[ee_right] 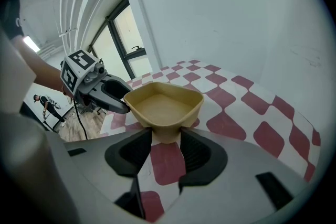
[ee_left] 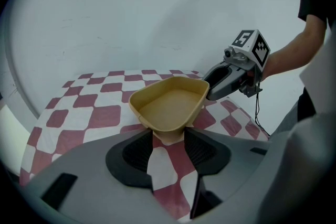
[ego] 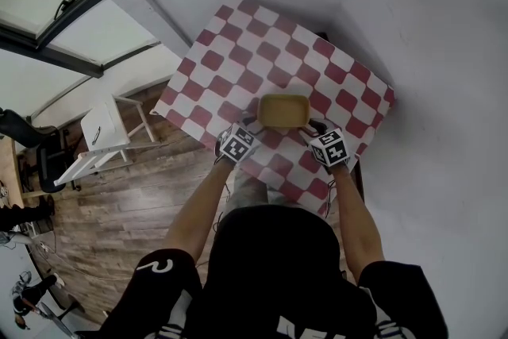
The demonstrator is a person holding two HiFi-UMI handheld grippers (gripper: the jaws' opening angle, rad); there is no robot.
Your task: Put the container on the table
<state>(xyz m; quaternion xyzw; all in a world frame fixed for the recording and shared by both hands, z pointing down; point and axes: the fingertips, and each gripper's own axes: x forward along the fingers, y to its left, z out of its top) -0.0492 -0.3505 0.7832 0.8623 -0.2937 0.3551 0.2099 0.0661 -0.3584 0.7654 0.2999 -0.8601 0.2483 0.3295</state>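
1. The left tongs (ee_left: 168, 137) pinch a tan tab on the rim of the container (ego: 283, 110). The tab fills the gap between the two dark pads, and both pads sit against it.
2. The right tongs (ee_right: 167, 136) pinch the matching tab at the container's other end in the same way, with a pad on each side and no gap showing.
3. The container hangs between the two tongs as a shallow, empty tan tray, open side up and roughly level. The left tongs are at its left end and the right tongs at its right end.
4. It sits over the near-middle of the tabletop (ego: 238, 52), which is covered by a red-and-white checked cloth. No view shows whether its base already rests on the cloth or hangs just above it.
5. A plain white wall runs behind the far and right sides of the tabletop, and a wooden floor (ego: 119, 210) lies to the left.
6. Judged from this, the set-down itself is the step in hand. The carry is done and the container is at, or almost at, its spot.
7. The next move calls for both ends to go down together, so the tray lands flat and not corner first.
8. Only once it sits flat should both tongs spread and draw back toward the near edge, clear of the tabs, so the container is not dragged along the cloth.
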